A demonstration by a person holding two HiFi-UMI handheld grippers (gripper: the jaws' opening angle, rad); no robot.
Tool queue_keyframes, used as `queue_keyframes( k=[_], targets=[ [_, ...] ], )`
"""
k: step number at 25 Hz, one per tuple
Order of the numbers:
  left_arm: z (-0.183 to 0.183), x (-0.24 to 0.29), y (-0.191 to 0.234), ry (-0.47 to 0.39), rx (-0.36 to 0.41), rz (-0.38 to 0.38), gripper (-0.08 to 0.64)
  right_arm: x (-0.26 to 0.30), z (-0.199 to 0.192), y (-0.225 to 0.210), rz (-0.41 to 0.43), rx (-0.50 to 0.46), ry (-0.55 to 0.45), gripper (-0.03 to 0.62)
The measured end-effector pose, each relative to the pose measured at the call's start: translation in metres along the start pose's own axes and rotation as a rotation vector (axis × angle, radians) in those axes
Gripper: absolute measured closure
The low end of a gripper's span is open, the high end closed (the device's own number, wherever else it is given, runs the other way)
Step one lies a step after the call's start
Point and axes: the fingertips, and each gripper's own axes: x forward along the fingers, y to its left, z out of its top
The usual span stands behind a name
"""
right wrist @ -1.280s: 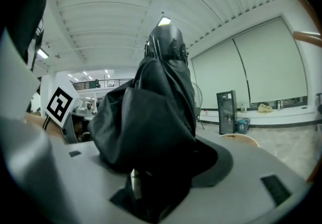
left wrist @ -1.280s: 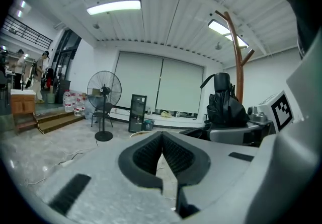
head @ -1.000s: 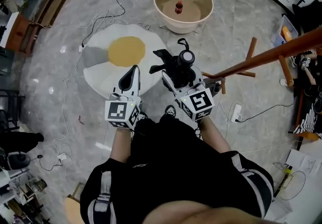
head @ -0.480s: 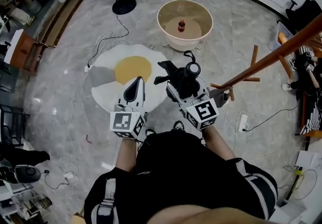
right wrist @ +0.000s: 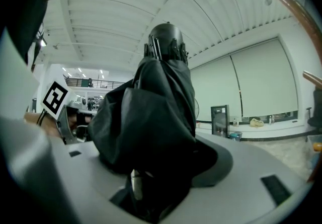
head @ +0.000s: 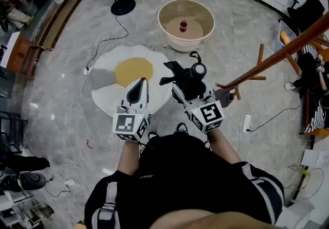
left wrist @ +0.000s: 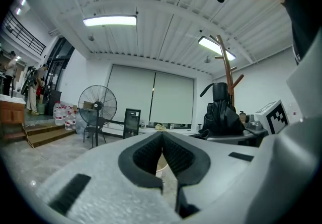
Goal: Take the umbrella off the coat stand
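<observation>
Right gripper (head: 189, 88): jaws well apart & clamped on the folded black umbrella (head: 191, 76). In the right gripper view the dark fabric fills the whole gap btw. the jaws. The umbrella stands approx. upright in the grip, its round end toward the head camera, and a flap of fabric sticks out to the left. It is just left of the wooden coat stand (head: 277, 57), near one low peg; whether it touches that peg I cannot tell. Left gripper (head: 141, 81): empty, jaws closed together w/ the pads meeting at the tip. It is beside the right one, above the white rug (head: 108, 97) w/ yellow centre. Farther off is a beige tub (head: 162, 19) w/ a small bottle (head: 182, 25) inside.
</observation>
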Motion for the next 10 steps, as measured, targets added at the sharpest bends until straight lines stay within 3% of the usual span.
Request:
queue_keyframes(
  k=[10],
  targets=[
    [-0.010,0.005,-0.009,0.008,-0.014,-0.031,0.555,-0.012,-0.004,-0.007,-0.034,0.004,0.006,0.310]
  ],
)
